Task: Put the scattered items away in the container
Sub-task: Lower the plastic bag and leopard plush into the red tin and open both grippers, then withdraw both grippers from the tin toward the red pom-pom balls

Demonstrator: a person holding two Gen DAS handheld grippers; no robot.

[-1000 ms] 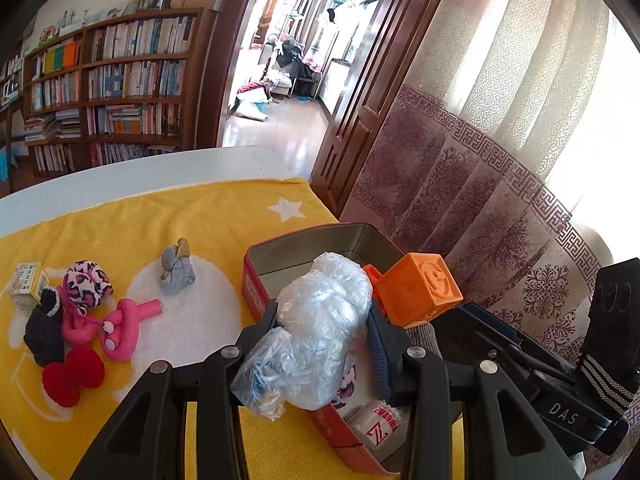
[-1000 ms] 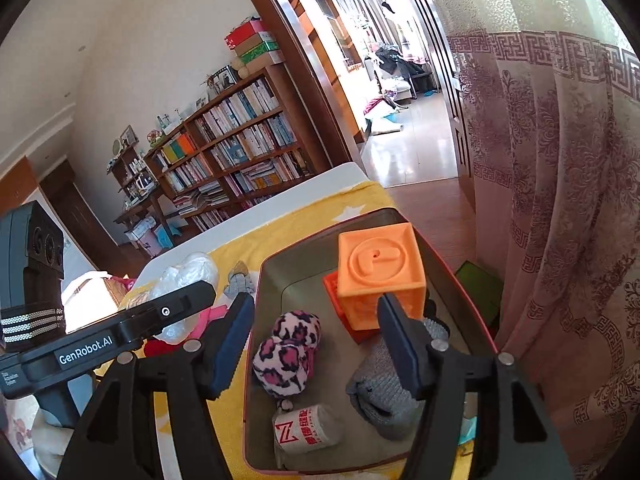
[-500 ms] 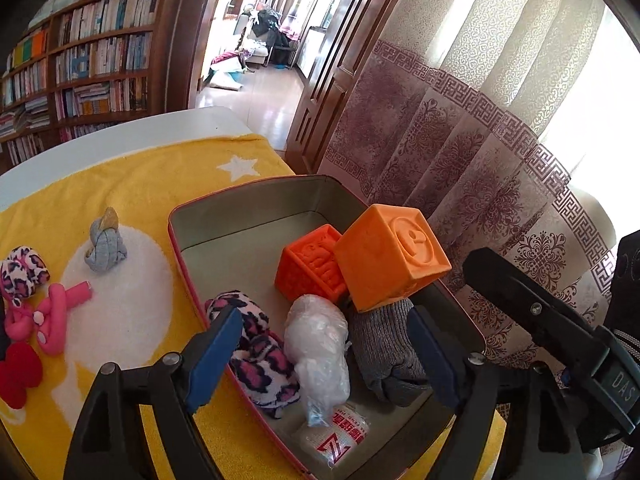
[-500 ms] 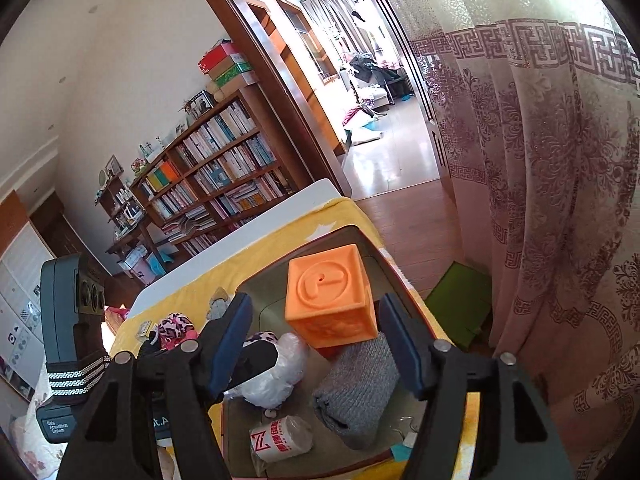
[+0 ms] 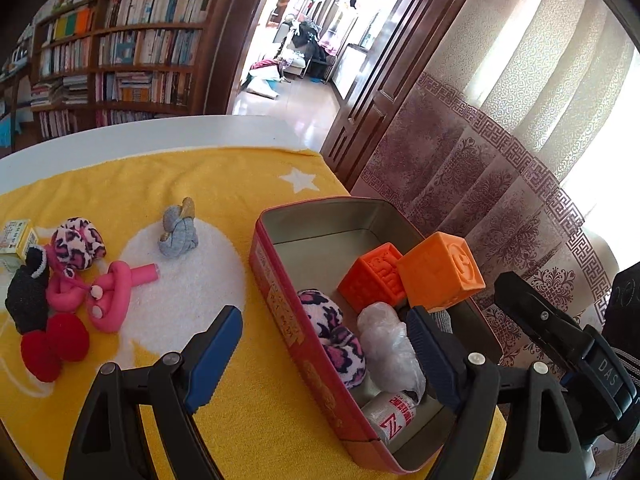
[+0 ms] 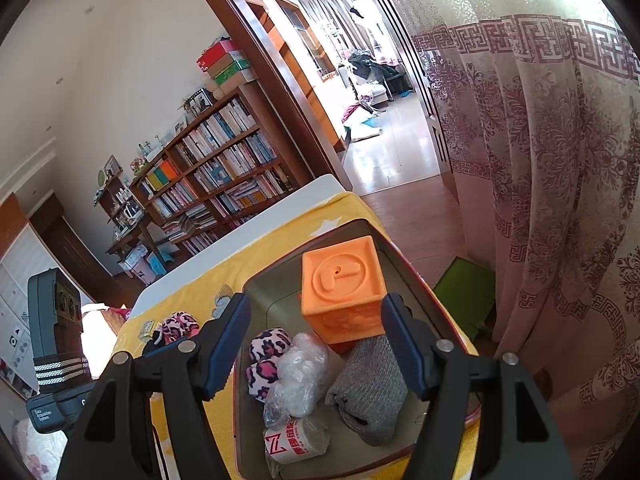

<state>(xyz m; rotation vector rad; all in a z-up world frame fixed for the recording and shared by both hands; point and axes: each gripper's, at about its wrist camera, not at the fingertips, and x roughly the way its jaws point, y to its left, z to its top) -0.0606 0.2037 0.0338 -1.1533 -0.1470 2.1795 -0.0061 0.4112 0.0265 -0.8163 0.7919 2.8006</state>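
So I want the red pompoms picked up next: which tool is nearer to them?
Left. The left tool hangs open over the yellow towel beside the tin, with the red pompoms just off to its left. The right tool, jaws opening, sits over the tin's contents, farther away.

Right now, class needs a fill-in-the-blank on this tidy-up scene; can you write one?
1. The clear plastic bag lies inside the ____.
2. The towel under the toys is ____ in colour.
3. The two blocks in the tin are ____.
4. The pink toy lies ____ the tin.

Missing words: tin; yellow; orange; outside
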